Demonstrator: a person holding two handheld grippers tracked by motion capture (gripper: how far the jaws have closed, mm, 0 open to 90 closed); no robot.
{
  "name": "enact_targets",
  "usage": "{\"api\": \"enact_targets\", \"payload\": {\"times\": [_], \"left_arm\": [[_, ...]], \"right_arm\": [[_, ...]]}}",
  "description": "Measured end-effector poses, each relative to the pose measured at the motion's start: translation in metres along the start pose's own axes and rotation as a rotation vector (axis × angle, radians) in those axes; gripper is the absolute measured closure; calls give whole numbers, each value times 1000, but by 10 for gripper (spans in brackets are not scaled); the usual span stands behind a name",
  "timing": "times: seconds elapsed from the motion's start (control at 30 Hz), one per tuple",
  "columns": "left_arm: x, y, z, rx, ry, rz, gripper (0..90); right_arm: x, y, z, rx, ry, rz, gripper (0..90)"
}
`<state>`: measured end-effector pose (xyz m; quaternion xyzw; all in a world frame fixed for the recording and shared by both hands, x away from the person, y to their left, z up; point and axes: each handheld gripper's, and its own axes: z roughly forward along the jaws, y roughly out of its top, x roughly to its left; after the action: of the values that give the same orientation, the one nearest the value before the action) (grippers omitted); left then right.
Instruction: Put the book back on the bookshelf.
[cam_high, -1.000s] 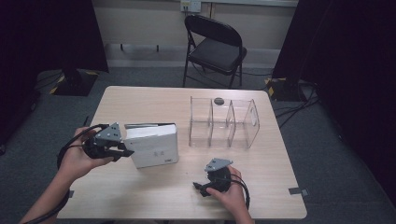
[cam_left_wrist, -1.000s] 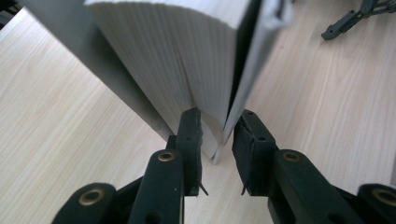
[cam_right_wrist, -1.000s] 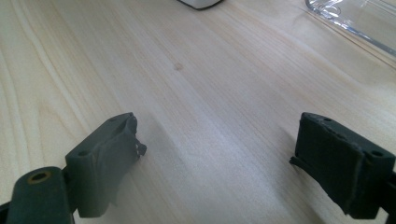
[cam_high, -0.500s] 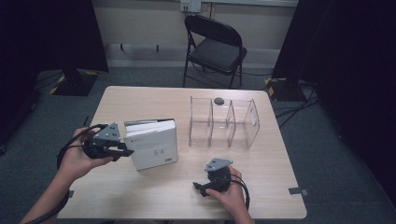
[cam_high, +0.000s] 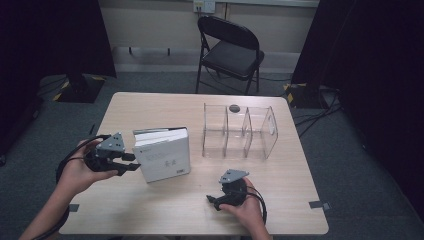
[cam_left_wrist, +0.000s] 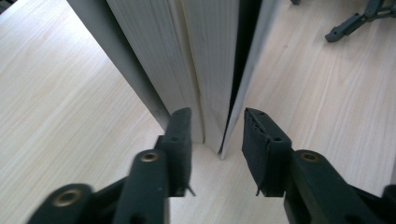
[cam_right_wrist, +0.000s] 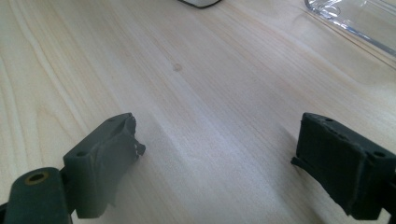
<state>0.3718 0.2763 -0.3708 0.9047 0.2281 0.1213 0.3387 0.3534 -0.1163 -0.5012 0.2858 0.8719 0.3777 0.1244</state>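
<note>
Wooden table (cam_high: 150, 210) first, light top, dark carpet around it. Black folding chair (cam_high: 231, 50) stands on the floor beyond the table's far edge. On the table, right of the book, a clear acrylic organizer (cam_high: 240, 134) with upright dividers, well apart from the book; a small dark round object (cam_high: 234, 107) lies at the organizer's far side, can't tell what it is. White book (cam_high: 162, 154) stands upright on its edge left of the table's middle, cover toward the camera, page block toward the left gripper. Left gripper (cam_high: 127, 162), held in the left hand (cam_high: 80, 172), sits at the book's left end. In the left gripper view (cam_left_wrist: 215, 135) the jaws have just been opening: the left pad rests against the pages near the book's bottom corner, the right pad stands off the cover with a gap, so the grip is loosened and spread, part of the book between the jaws. Right gripper (cam_high: 212, 200), in the right hand (cam_high: 247, 210), rests on the table nearer the camera than the organizer, well right of the book; its own view (cam_right_wrist: 217, 149) shows jaws wide apart over bare wood.
</note>
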Motion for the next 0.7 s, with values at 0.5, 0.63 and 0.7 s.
{"api": "enact_targets", "payload": {"times": [0.5,0.63,0.7], "left_arm": [[-2,-34,14,31,-30,-89,437],[-2,-41,19,38,-31,-104,416],[-3,-45,22,36,-33,-117,404]], "right_arm": [[-1,4,-1,19,-5,51,139],[-2,6,-2,33,3,71,144],[-2,7,-2,46,9,65,148]]}}
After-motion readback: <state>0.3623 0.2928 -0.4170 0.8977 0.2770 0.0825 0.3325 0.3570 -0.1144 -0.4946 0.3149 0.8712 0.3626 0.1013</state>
